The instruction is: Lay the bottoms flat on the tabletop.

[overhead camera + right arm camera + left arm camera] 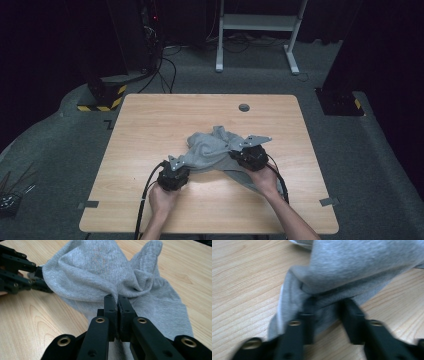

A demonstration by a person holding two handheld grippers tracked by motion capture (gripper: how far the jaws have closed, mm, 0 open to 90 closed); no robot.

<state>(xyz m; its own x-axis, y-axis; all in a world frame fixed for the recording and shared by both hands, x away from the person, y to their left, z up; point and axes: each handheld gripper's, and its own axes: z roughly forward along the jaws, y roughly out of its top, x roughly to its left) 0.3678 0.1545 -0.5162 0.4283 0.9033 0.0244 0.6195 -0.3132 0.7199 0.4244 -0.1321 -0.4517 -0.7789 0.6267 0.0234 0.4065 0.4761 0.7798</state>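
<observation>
A crumpled grey cloth [212, 147] lies on the wooden table [150, 120], a little right of centre. My right gripper [232, 152] sits at the cloth's right side, shut on a raised fold of the grey cloth [95, 270], jaws pressed together [117, 300]. At the cloth's near-left corner is my left gripper [186, 164]. Its jaws stand apart [328, 307] with a bunched edge of the cloth [352, 265] between them; that view is blurred. The left gripper [37, 278] also appears at the left of the right gripper view.
A round cable hole [244, 107] sits near the table's far edge. Tape strips mark the near corners [89, 204] [328, 201]. On the floor behind stand a white desk frame [260, 22] and a black base with yellow stripes [102, 95].
</observation>
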